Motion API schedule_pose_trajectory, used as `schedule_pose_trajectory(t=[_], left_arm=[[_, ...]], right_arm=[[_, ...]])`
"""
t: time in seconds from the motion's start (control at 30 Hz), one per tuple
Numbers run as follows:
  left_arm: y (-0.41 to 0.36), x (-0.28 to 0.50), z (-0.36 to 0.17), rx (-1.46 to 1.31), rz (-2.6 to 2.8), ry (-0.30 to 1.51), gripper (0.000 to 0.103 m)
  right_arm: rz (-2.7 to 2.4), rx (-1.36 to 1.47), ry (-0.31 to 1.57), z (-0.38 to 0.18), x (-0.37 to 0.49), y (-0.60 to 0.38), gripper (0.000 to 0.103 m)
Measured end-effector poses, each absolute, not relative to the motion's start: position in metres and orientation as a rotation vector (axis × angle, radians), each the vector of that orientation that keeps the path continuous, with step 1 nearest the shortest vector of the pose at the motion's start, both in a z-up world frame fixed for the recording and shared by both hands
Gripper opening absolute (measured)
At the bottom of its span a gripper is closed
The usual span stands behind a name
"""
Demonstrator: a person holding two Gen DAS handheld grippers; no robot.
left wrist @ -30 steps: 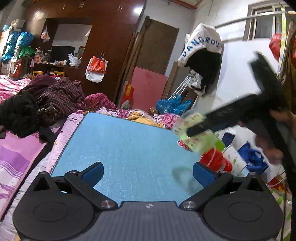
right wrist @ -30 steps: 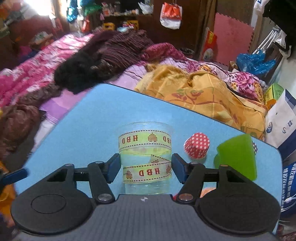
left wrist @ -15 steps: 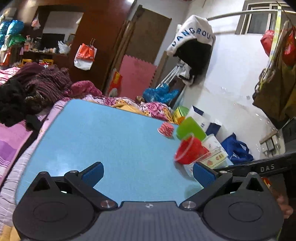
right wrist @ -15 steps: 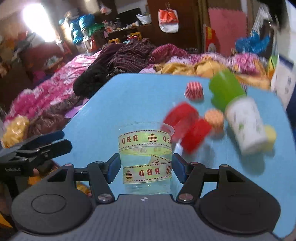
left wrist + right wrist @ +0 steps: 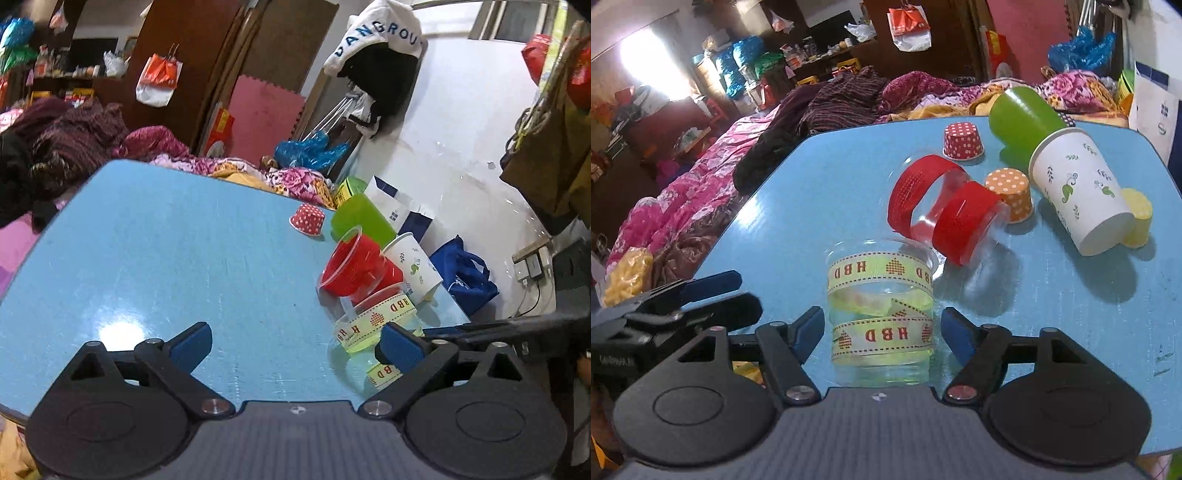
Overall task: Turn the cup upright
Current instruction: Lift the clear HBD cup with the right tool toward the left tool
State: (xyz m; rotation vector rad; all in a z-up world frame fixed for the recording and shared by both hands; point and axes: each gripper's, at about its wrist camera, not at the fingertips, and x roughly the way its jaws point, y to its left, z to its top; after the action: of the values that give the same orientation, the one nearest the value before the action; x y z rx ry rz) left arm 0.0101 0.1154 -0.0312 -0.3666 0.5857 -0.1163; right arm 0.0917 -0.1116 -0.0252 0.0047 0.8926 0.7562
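Right gripper sat open around upright clear cup, not clamped; left gripper open, empty; thin plastic, grip mid-wall lightly

Dim indoor light, strong fisheye bending, mixed sharpness.

In the right wrist view a blown-out white glare fills the window area at upper left, and the far room beside it is dark and soft. The blue table carries soft shadows under the red-banded clear cup and the white paper cup, falling toward the camera. The other gripper's fingers at left are smeared by motion blur. In the left wrist view a bright glare spot sits on the tabletop; the white wall is bright, the wardrobe dark. Straight lines bow toward the edges, corners fall to black.
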Motion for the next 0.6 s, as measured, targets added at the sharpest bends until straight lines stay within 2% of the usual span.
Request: schedule_pose_trajectory(t=[0.2,0.6], left_arm=[[0.100,0.014,-0.024,-0.402,-0.173,0.607,0.099],[0.053,0.070,-0.029,-0.411,-0.206,0.769,0.094]], right_arm=[[0.808,0.011,0.834,-0.023,0.079,-0.137,0.078],[0.886,0.016,0.808,-0.029,0.075,-0.146,0.078]])
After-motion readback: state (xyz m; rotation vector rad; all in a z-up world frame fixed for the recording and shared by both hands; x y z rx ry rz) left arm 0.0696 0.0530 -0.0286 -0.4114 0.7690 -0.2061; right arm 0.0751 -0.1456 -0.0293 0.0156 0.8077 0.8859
